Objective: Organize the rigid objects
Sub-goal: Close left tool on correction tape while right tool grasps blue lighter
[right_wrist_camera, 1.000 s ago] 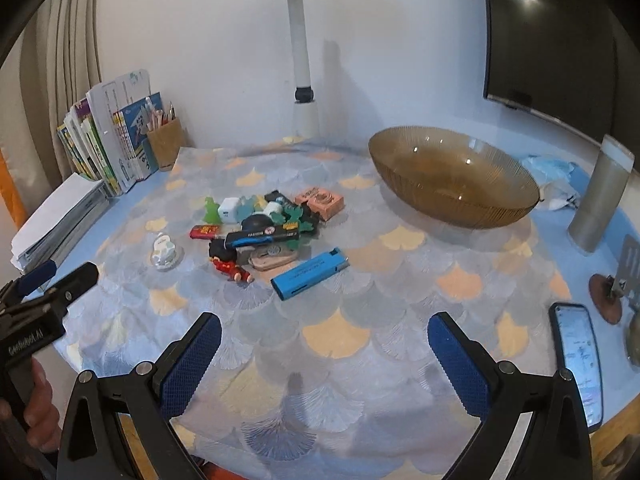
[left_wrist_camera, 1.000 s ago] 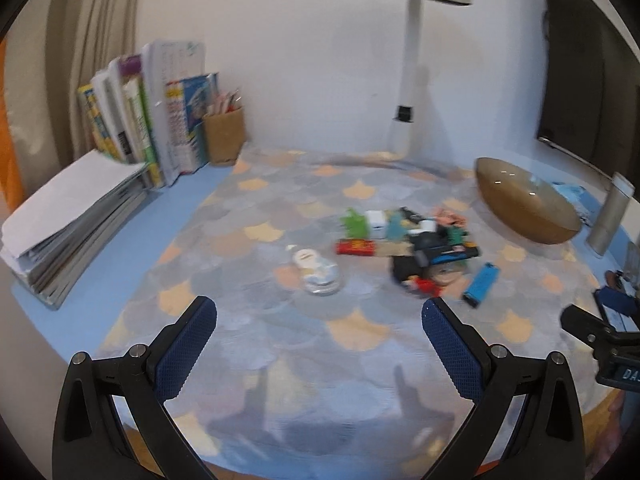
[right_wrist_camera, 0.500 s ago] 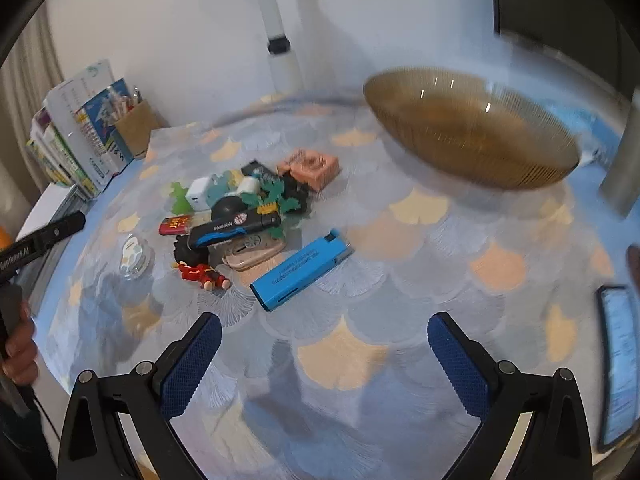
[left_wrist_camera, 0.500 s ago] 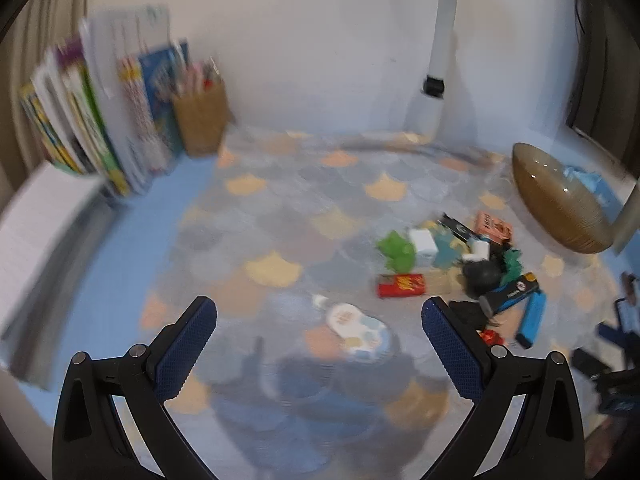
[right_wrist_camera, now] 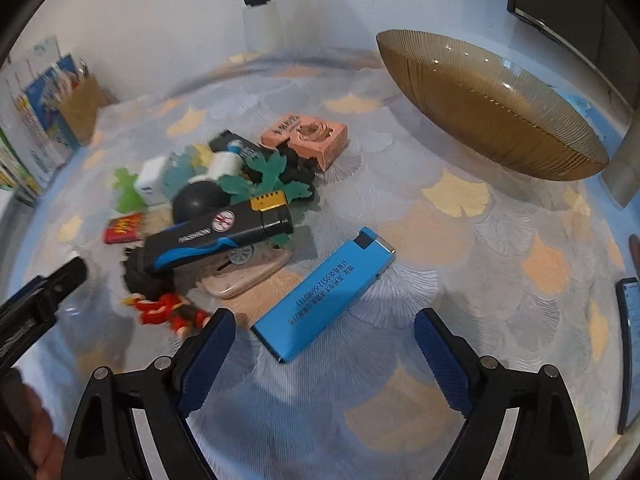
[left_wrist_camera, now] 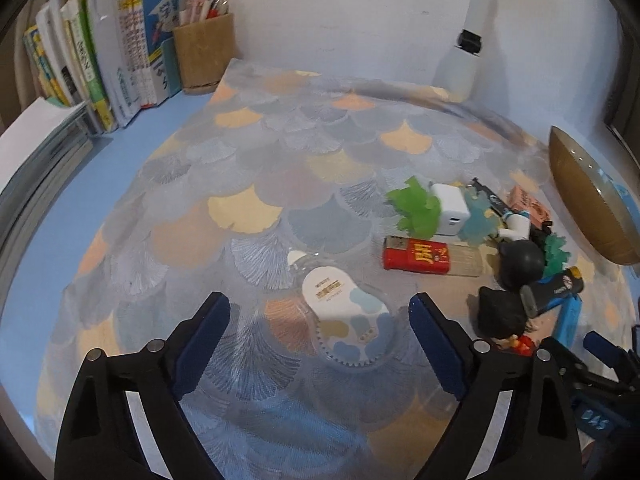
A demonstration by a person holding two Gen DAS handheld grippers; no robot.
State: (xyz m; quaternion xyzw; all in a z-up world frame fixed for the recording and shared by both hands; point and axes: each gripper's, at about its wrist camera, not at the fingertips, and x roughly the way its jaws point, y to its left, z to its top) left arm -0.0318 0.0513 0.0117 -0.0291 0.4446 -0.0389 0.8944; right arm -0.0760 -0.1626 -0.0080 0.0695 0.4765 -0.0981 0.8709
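Narrowing left tongs, right tongs, nothing gripped

White wall behind blue desk, scallop-patterned cloth.

Phone cut by right edge

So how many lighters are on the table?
3: a blue lighter lying alone nearest the right gripper, a black-and-blue one atop the pile, a red one at its edge. More may be hidden.
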